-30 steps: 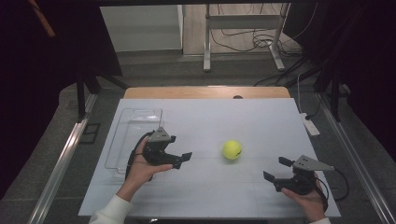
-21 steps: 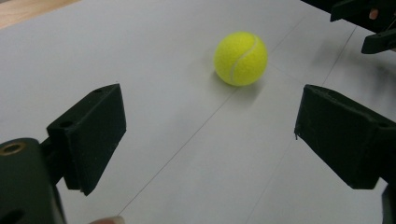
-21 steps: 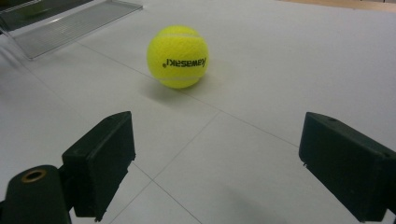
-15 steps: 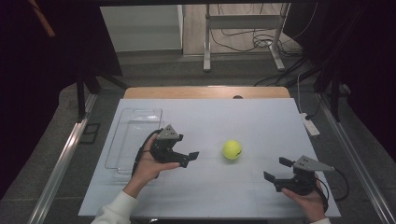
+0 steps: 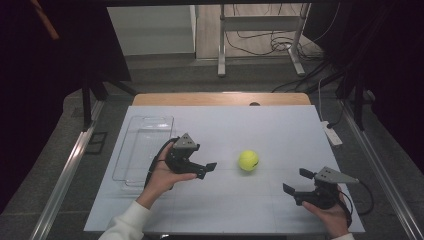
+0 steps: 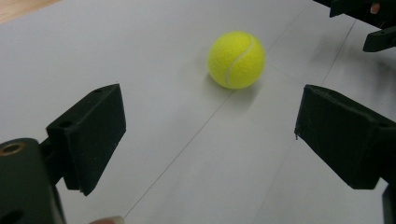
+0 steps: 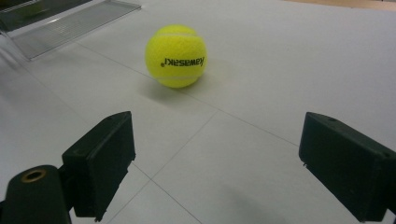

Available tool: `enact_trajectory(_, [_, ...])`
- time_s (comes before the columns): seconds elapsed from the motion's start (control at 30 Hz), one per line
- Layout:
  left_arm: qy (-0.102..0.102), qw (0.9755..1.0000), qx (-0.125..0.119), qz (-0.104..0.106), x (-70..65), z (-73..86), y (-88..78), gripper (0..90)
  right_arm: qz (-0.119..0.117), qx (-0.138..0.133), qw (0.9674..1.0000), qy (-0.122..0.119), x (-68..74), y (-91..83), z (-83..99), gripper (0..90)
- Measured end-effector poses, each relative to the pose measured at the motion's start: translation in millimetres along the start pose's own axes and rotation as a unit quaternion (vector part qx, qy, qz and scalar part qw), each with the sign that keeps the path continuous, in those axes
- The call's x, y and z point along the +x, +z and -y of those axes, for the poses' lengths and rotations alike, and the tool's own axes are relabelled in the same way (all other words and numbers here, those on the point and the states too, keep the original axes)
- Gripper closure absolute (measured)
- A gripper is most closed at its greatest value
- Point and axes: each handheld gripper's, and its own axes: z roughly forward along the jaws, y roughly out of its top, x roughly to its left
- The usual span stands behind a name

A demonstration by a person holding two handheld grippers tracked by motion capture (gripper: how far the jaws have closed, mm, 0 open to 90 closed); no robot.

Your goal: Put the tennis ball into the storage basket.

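Reaching toward the tennis ball [image 5: 248, 160], the left hand-held gripper [image 5: 209, 168] hovers just above the white bench [image 5: 280, 130] with its jaws wide and nothing between them. The ball sits on the bench near the middle, a little way ahead of those jaws and not touching them. In the left gripper view the ball [image 6: 236, 59] lies ahead and somewhat off to one side, not straight between the two black jaws.

The right hand-held gripper [image 5: 296, 182] waits low at the near right of the bench, well apart from the ball. Its jaws are wide too, and they hold nothing. A clear tray [image 5: 145, 145] lies at the left side of the bench, behind the left hand.

What could go wrong? The ball is round and can roll (nothing keeps it in place). If one jaw bumps it first, it may roll away across the bench, maybe toward the right hand-held gripper. If the jaws close too early or off to the side, they may pinch only the edge, and the ball could pop out.
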Motion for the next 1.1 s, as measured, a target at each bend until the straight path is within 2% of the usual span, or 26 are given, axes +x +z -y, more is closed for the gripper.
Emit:
enact_trajectory(0.63, [0.0, 0.9999, -0.002, 0.011, -0.7, -15.6, 10.2, 9.5, 0.0, 0.002, 1.0, -0.002, 0.6, 0.3, -0.1, 10.7])
enact_trajectory(1.1, [0.005, 0.9998, 0.008, 0.016, -1.5, -26.6, 21.5, 9.4, 0.001, 0.004, 1.0, -0.001, 0.5, 0.8, 0.2, 10.7])
